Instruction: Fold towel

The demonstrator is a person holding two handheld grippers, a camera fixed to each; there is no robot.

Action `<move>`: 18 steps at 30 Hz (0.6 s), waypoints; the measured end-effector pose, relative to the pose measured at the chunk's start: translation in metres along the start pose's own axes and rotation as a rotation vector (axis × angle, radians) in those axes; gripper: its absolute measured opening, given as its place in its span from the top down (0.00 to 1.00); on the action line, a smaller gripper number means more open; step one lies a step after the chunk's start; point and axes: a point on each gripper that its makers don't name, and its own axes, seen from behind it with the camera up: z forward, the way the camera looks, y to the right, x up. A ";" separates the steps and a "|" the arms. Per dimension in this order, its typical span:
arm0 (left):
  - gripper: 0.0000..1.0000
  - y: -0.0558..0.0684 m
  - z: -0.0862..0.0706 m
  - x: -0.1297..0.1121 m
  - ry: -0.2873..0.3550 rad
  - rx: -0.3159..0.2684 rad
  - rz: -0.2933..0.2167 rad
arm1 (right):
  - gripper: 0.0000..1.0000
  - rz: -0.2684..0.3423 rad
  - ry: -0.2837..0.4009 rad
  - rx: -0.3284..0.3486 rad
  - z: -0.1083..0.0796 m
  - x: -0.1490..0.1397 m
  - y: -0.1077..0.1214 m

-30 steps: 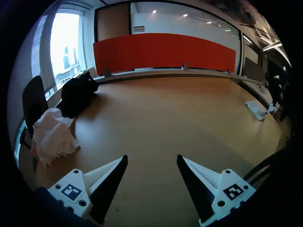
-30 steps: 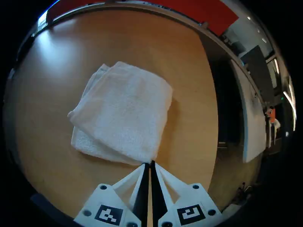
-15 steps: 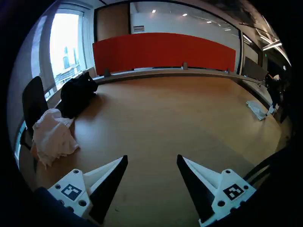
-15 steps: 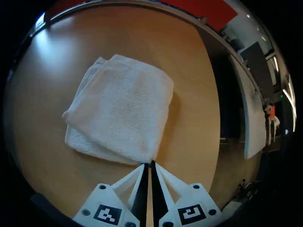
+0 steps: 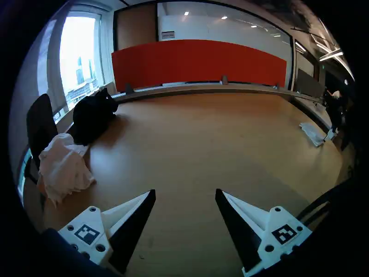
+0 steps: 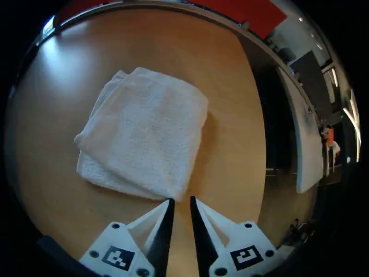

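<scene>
Your right gripper (image 6: 181,199) hangs low over the table (image 6: 230,83) with its 2 fingers a narrow gap apart, clamped on nothing. The towel (image 6: 143,131) lies flat on the table, well inside the table's edges. It is folded into a rough square of several layers, and a lower layer peeks out along 1 side. The towel's near corner sits right at your right gripper's tips, not between them. You cannot tell from the right gripper view whether 1 tip touches it.

Your left gripper (image 5: 184,190) hovers over the table with its 2 fingers wide apart and bare wood between them.

In the left gripper view, a black bag (image 5: 92,115) rests by the table's left edge. A crumpled white heap (image 5: 62,168) of cloth lies nearer you along that edge, and a dark chair (image 5: 39,124) stands just off it. A red panel (image 5: 198,62) runs along the table's far edge. A small white cloth (image 5: 312,134) lies near the table's right edge.
</scene>
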 end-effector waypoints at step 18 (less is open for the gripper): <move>0.04 0.002 0.002 0.002 0.003 -0.010 0.006 | 0.34 0.006 0.026 -0.044 -0.006 0.002 0.014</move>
